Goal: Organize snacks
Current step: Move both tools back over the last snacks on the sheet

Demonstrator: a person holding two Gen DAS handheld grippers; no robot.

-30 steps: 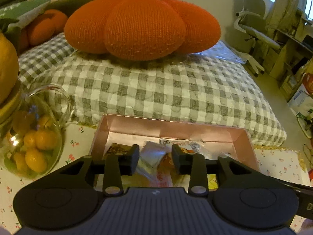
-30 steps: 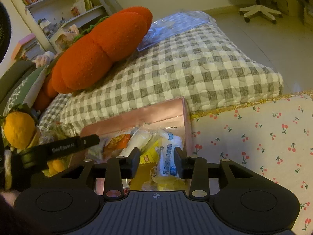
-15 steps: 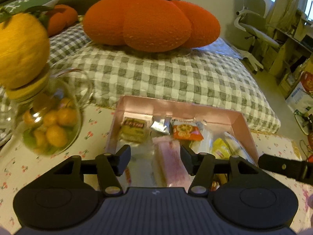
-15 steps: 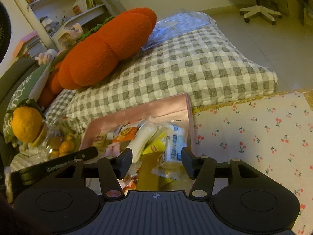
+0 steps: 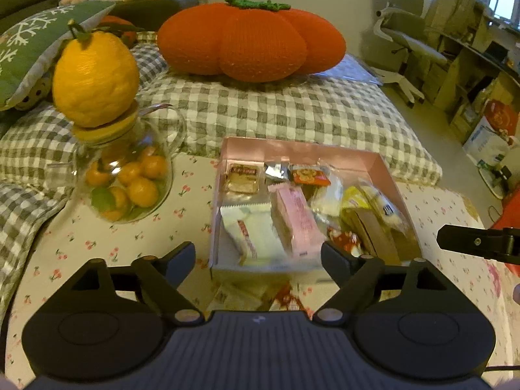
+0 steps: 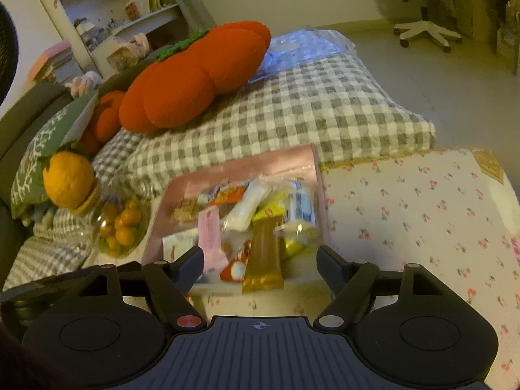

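A pink box point(image 5: 302, 149) on the flowered tablecloth holds several wrapped snacks: a pink bar point(image 5: 294, 219), a white packet point(image 5: 250, 235), a brown bar point(image 5: 373, 230) and an orange packet point(image 5: 308, 175). The box also shows in the right wrist view point(image 6: 247, 165), with the brown bar point(image 6: 265, 253) at its near edge. My left gripper point(image 5: 258, 260) is open and empty, just in front of the box's near wall. My right gripper point(image 6: 260, 261) is open and empty, above the box's near edge. Part of the right gripper point(image 5: 477, 242) shows in the left wrist view.
A glass teapot of small oranges point(image 5: 126, 182) with a large yellow fruit point(image 5: 96, 78) on its lid stands left of the box. A checked bed point(image 5: 292, 110) with an orange pumpkin cushion point(image 5: 250, 39) lies behind. Flowered cloth point(image 6: 422, 208) extends right of the box.
Both grippers have pulled back and up from inside the box and opened wider. More of the snacks and the teapot have come into view.
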